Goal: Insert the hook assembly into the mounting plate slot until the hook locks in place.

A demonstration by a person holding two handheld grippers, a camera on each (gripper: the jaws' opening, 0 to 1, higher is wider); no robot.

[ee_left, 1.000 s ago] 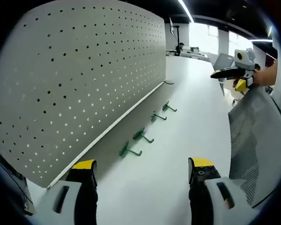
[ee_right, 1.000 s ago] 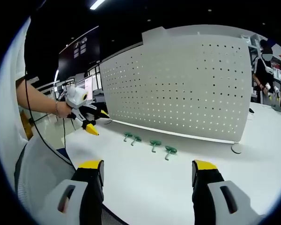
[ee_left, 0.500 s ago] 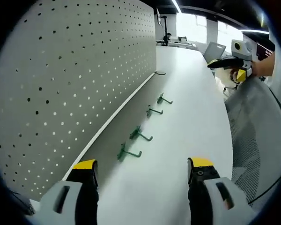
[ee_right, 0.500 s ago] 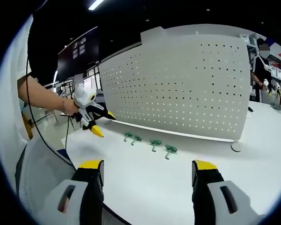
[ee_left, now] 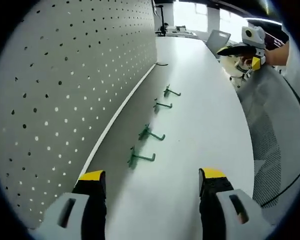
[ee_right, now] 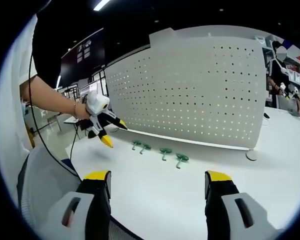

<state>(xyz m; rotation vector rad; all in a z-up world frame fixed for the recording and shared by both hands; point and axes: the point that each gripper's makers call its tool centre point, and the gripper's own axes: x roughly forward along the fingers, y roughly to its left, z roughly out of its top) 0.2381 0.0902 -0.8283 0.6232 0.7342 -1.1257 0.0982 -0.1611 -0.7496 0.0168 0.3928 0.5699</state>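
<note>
Several green hooks lie in a row on the white table along the foot of the grey pegboard point(ee_left: 55, 90); the nearest hook point(ee_left: 139, 157) is just ahead of my left gripper point(ee_left: 152, 182), which is open and holds nothing. In the right gripper view the same hooks point(ee_right: 162, 152) lie before the pegboard point(ee_right: 200, 90). My right gripper point(ee_right: 157, 182) is open and empty, well back from them. The left gripper point(ee_right: 107, 131) hovers left of the hook row there, jaws apart. The right gripper point(ee_left: 240, 49) appears far off in the left gripper view.
A small round foot point(ee_right: 251, 155) rests at the pegboard's right end. A mesh chair back point(ee_left: 272, 145) stands at the table's edge. People stand in the background point(ee_right: 280, 75). A person's arm point(ee_right: 50, 97) holds the left gripper.
The left gripper has moved forward along the pegboard toward the hook row; in the right gripper view it shifted right, closer to the hooks. The hooks have not moved.
</note>
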